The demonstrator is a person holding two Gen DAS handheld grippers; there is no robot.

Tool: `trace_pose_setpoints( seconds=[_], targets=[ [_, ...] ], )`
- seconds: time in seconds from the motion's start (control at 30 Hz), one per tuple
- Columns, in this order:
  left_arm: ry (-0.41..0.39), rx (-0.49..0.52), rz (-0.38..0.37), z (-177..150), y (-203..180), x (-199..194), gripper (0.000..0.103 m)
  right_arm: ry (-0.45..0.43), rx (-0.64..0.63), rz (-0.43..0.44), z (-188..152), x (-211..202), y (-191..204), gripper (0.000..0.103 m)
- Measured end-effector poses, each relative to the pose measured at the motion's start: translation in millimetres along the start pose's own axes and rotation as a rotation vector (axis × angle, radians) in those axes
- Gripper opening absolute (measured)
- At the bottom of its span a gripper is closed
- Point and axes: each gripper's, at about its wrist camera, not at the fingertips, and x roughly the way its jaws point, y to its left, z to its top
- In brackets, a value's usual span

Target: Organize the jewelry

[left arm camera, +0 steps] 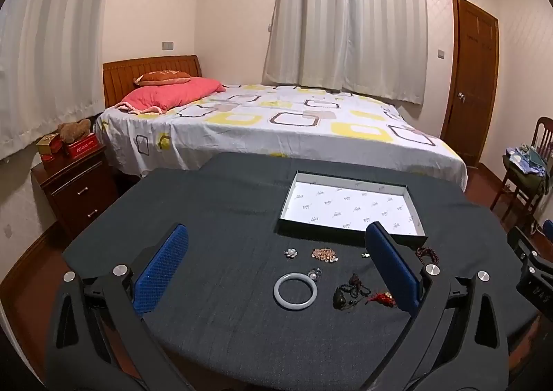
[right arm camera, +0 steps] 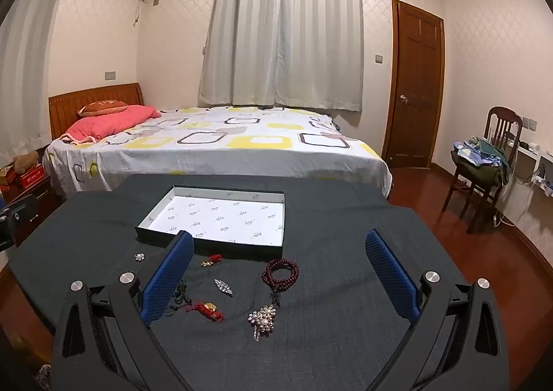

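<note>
Jewelry lies scattered on the dark cloth-covered surface (left arm camera: 214, 218), all of it in front of a shallow box (left arm camera: 350, 206) with a white printed lining that holds nothing. In the left wrist view a pale bangle (left arm camera: 295, 291) rests flat near the middle, with a small pearl piece (left arm camera: 314, 273) touching its upper right edge. Beyond it sit a small flower brooch (left arm camera: 291, 253) and a heap of amber beads (left arm camera: 324, 254), apart from each other. Right of the bangle lie a black cord pendant (left arm camera: 347, 291) and a red knot charm (left arm camera: 380, 299) just beside the right blue finger. In the right wrist view a coiled dark red bead string (right arm camera: 281, 272) lies close to the box's front wall, with a pearl brooch (right arm camera: 263, 318) nearer the camera, a leaf-shaped crystal pin (right arm camera: 223, 286) to its left, and a second red charm (right arm camera: 211, 260) near the box. The left gripper (left arm camera: 276, 273) hovers over the bangle area with its fingers spread wide and nothing between the pads. The right gripper (right arm camera: 280, 277) is likewise spread wide above the bead string, gripping nothing. Behind the surface stands a bed (right arm camera: 214, 145).
</note>
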Motion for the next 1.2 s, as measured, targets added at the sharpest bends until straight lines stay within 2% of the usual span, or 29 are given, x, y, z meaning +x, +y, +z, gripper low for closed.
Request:
trace_pose_setpoints(
  seconds=[0.27, 0.37, 1.2],
  targets=[
    [0.032, 0.006, 0.003, 1.3, -5.1, 12.0, 0.100, -0.007, 0.000, 0.003, 1.5, -3.5, 0.4, 0.097],
    [-0.002, -0.007, -0.005, 4.5, 2.1, 1.3, 0.100, -0.005, 0.002, 0.006, 1.9, -2.8, 1.5, 0.097],
    [0.004, -0.020, -0.011, 5.0, 3.6, -7.1, 0.100, -0.026, -0.002, 0.007, 6.3, -6.7, 2.8, 0.097]
  ],
)
